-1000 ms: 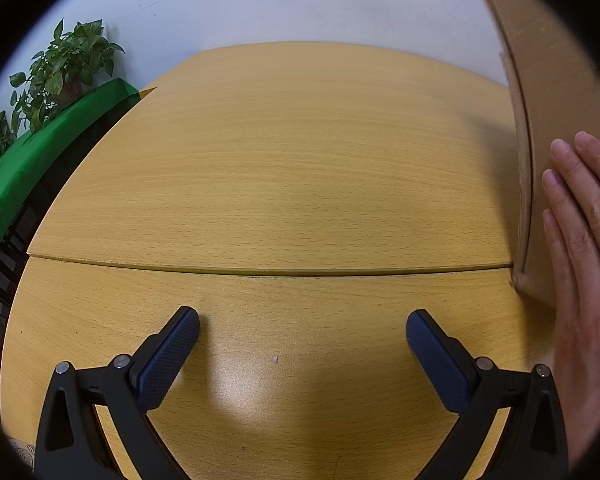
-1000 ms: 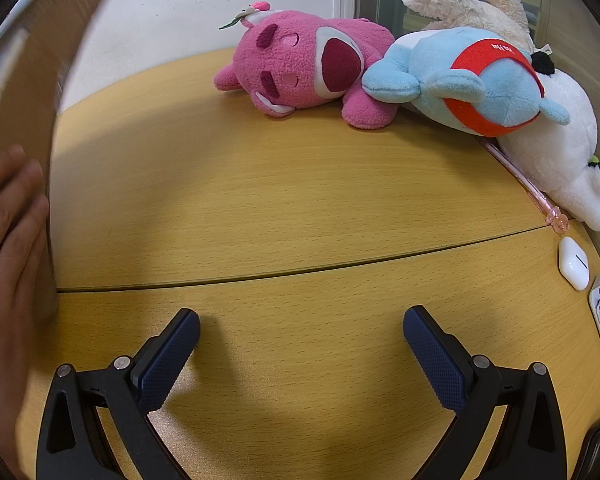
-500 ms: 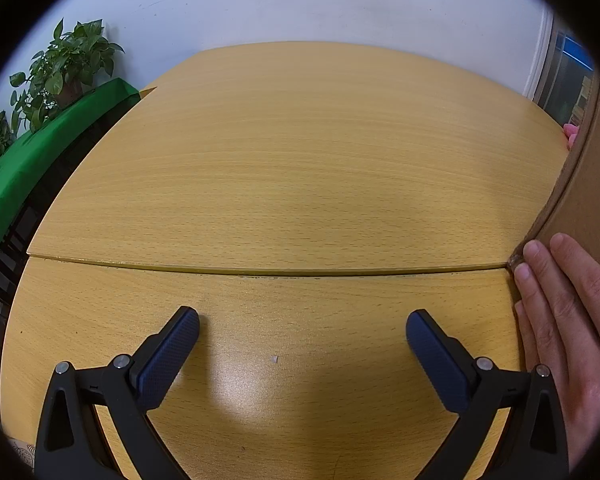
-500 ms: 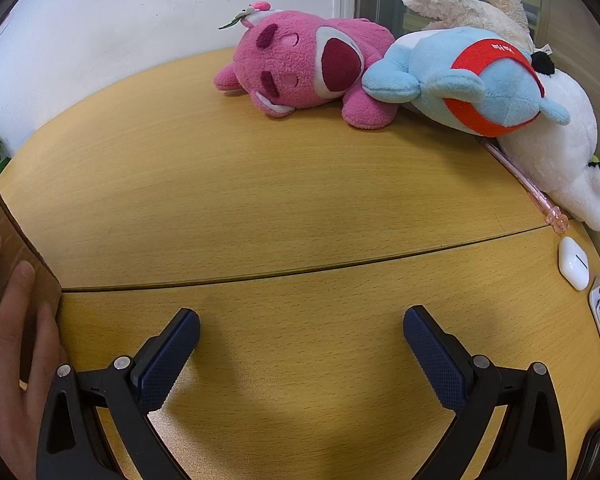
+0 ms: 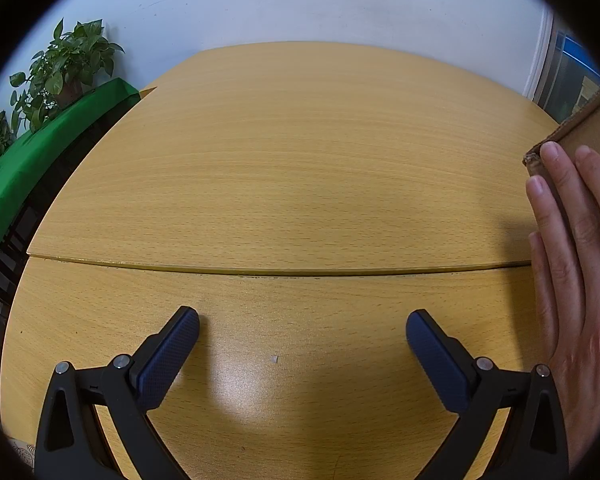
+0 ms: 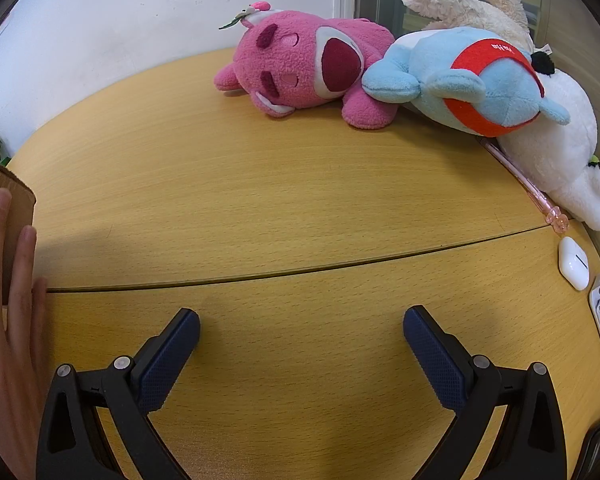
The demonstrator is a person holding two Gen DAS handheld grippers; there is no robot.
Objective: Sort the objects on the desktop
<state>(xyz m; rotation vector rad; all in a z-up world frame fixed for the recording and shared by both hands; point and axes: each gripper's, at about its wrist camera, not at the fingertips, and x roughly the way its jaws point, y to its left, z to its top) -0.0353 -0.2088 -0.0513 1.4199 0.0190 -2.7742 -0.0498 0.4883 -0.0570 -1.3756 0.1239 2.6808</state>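
Left wrist view shows the left gripper [image 5: 302,330] and right gripper [image 6: 301,328] both wide open and empty above the desk [image 5: 300,184], while a hand [image 5: 576,300] has lowered the cardboard box [image 5: 596,128] between them, readying a bin for the plush toys [image 6: 312,66] at the desk's far right corner.

Both low wrist views share the cardboard box [image 5: 596,128].

Wide bare table [image 5: 300,184] in the middle, cardboard box [image 5: 592,128] and a flat hand [image 5: 576,280] blocking between the views, pink plush [image 6: 300,68], blue plush [image 6: 472,80] and white plush [image 6: 556,156] crowding far right, pink pen [image 6: 528,184], white earbud case [image 6: 573,263] near right edge
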